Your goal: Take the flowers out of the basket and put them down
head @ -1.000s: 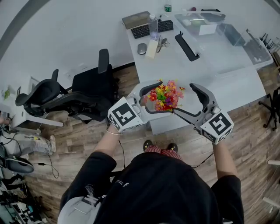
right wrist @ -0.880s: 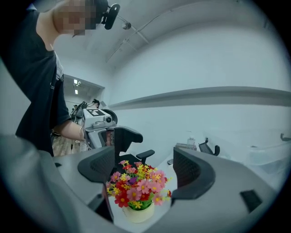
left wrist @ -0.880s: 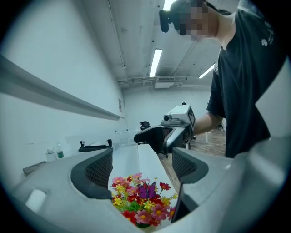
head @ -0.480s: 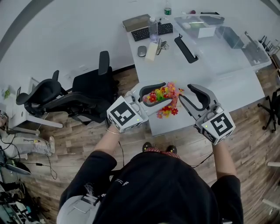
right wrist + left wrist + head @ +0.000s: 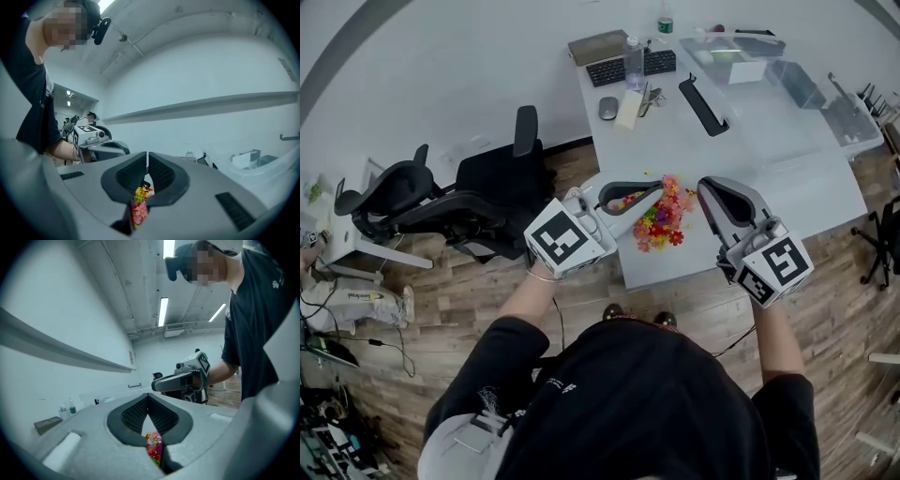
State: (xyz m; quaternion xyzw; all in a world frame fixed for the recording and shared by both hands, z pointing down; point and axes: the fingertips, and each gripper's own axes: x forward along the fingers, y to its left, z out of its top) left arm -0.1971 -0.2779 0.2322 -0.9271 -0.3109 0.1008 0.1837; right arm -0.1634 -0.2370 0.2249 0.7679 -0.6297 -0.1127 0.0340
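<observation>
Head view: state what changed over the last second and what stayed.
Both the left gripper and right gripper have just been closing their jaws, from wide apart to shut on the bunch of small multicoloured flowers. The white table and black office chairs stayed put.

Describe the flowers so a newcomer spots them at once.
Start at the long white table and go to its near edge. There, between the left tongs and right tongs, is a small bunch of flowers. It is the only multicoloured thing, red, pink and yellow, among grey and black gear.
</observation>
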